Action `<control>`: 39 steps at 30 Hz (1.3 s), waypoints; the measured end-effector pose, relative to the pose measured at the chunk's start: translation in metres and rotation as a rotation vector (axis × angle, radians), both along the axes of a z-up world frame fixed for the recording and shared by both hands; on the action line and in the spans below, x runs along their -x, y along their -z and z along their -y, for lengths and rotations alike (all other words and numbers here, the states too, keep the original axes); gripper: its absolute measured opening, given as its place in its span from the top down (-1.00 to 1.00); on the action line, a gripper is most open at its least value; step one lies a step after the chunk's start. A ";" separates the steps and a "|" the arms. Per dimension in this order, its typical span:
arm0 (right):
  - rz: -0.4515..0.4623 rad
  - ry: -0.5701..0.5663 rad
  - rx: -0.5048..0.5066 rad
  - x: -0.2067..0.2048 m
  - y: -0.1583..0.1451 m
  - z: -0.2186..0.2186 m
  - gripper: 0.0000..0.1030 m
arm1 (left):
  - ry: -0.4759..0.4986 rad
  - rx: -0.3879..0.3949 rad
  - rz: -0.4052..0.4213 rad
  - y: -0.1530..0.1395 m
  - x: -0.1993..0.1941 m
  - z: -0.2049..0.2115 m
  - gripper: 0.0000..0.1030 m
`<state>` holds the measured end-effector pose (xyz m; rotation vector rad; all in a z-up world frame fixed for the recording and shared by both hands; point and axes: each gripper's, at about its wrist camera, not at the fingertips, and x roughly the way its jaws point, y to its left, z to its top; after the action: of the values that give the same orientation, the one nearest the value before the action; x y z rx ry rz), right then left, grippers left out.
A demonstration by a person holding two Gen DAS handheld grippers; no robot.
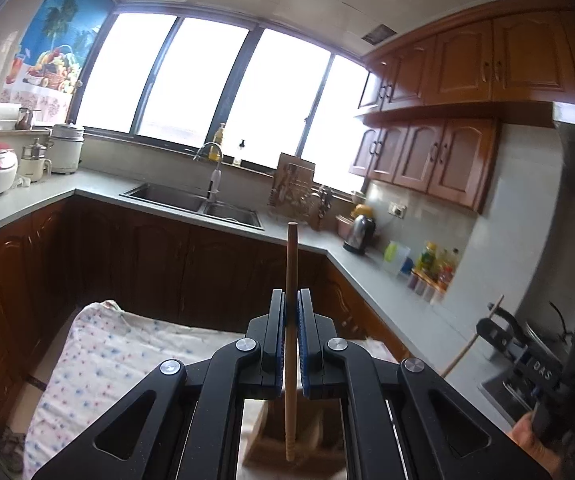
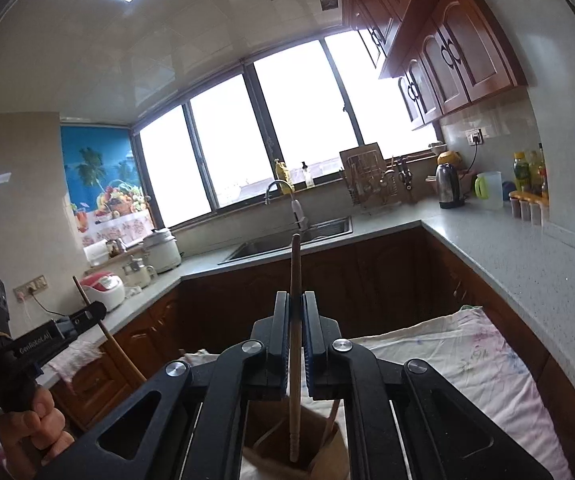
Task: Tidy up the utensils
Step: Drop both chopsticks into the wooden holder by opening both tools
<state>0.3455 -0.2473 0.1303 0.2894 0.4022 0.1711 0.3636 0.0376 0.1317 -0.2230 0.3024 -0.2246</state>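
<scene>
Gripping one wooden chopstick (image 1: 291, 320) upright, your left gripper (image 1: 291, 320) holds its lower end over brown holder (image 1: 263, 440). Right gripper (image 2: 297, 320) clamps second chopstick (image 2: 295, 340); only its view shows more sticks in holder (image 2: 263, 440), floral cloth (image 2: 467, 360) underneath.

holder (image 1: 271, 440) cut off below, chopstick (image 1: 290, 420) tip hidden inside

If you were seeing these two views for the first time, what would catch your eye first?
Each gripper is shut on a thin wooden chopstick held upright: the left gripper on the left chopstick, the right gripper on the right chopstick. Their lower ends dip toward a brown holder below, on a floral cloth. Behind, the bright window glares over the sink.
</scene>
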 end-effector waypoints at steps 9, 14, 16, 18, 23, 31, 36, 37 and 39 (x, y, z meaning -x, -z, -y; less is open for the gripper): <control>-0.061 0.009 -0.011 -0.021 0.057 0.003 0.89 | -0.035 0.028 -0.049 0.068 -0.058 0.021 0.93; -0.116 0.000 -0.016 -0.025 0.084 0.001 0.89 | -0.035 0.002 -0.107 0.103 -0.083 0.034 0.93; -0.133 -0.004 -0.014 -0.025 0.089 0.000 0.88 | -0.027 -0.008 -0.125 0.114 -0.091 0.039 0.93; -0.152 -0.011 -0.014 -0.027 0.094 -0.001 0.88 | -0.020 -0.017 -0.148 0.119 -0.100 0.042 0.92; -0.176 -0.020 0.004 -0.028 0.098 -0.006 0.88 | -0.013 -0.033 -0.171 0.119 -0.111 0.037 0.92; -0.192 -0.019 -0.005 -0.031 0.098 -0.003 0.88 | -0.010 -0.028 -0.193 0.107 -0.104 0.028 0.91; -0.200 -0.025 -0.011 -0.032 0.098 -0.002 0.79 | -0.013 -0.032 -0.198 0.108 -0.102 0.028 0.90; -0.199 -0.022 -0.016 -0.032 0.098 -0.001 0.78 | -0.012 -0.032 -0.201 0.109 -0.102 0.028 0.90; -0.195 -0.023 -0.027 -0.030 0.096 0.001 0.75 | -0.007 -0.031 -0.208 0.108 -0.101 0.029 0.89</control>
<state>0.3750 -0.2481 0.0339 0.3290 0.5970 0.1714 0.4648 0.0088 0.0238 -0.2167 0.5108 -0.1898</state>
